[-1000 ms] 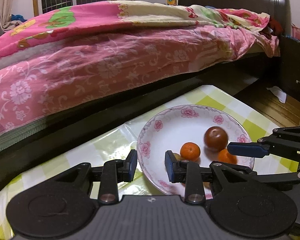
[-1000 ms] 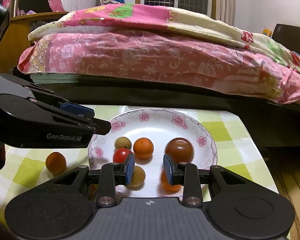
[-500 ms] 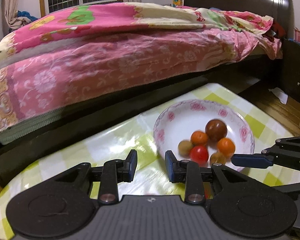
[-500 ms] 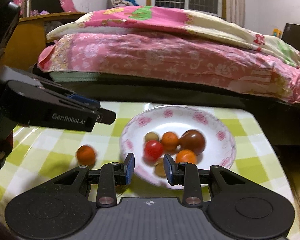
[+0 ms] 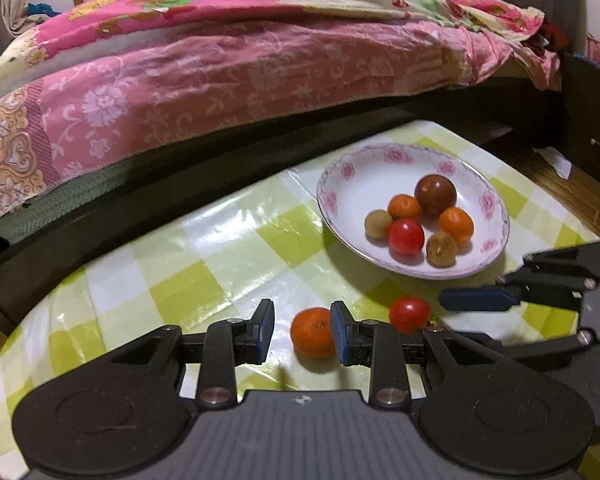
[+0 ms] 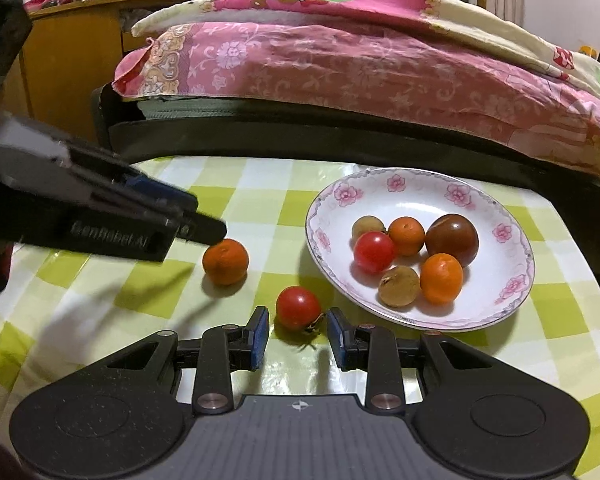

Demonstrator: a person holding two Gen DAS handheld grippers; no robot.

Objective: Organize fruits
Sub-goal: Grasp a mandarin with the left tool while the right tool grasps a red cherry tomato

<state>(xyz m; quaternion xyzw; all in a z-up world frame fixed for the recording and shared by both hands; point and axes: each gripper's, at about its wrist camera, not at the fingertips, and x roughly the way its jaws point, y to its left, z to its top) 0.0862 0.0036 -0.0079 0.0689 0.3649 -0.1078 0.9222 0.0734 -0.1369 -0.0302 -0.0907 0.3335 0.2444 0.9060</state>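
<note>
A loose orange [image 5: 312, 334] lies on the checked tablecloth just past my left gripper [image 5: 302, 320], partly behind its right fingertip; the jaws stand apart and hold nothing. A loose red tomato [image 6: 298, 307] rests just ahead of my right gripper [image 6: 298, 330], in line with the gap between its parted, empty jaws. The orange [image 6: 225, 261] sits under the tip of the left gripper [image 6: 198, 230] in the right wrist view. The tomato [image 5: 409, 314] lies left of the right gripper's fingers [image 5: 476, 300]. A flowered white plate [image 6: 516, 280] holds several fruits: oranges, tomatoes and tan round ones.
The plate [image 5: 328, 200] stands on the right half of the green-checked table [image 5: 204, 280]. A bed with pink quilts [image 5: 260, 60] runs along the far edge. A wooden cabinet [image 6: 72, 60] stands at the back left and a dark dresser [image 5: 596, 120] at the right.
Both grippers have drawn back from the plate toward the near side of the table. The loose orange and the loose tomato have come into view in front of them.
</note>
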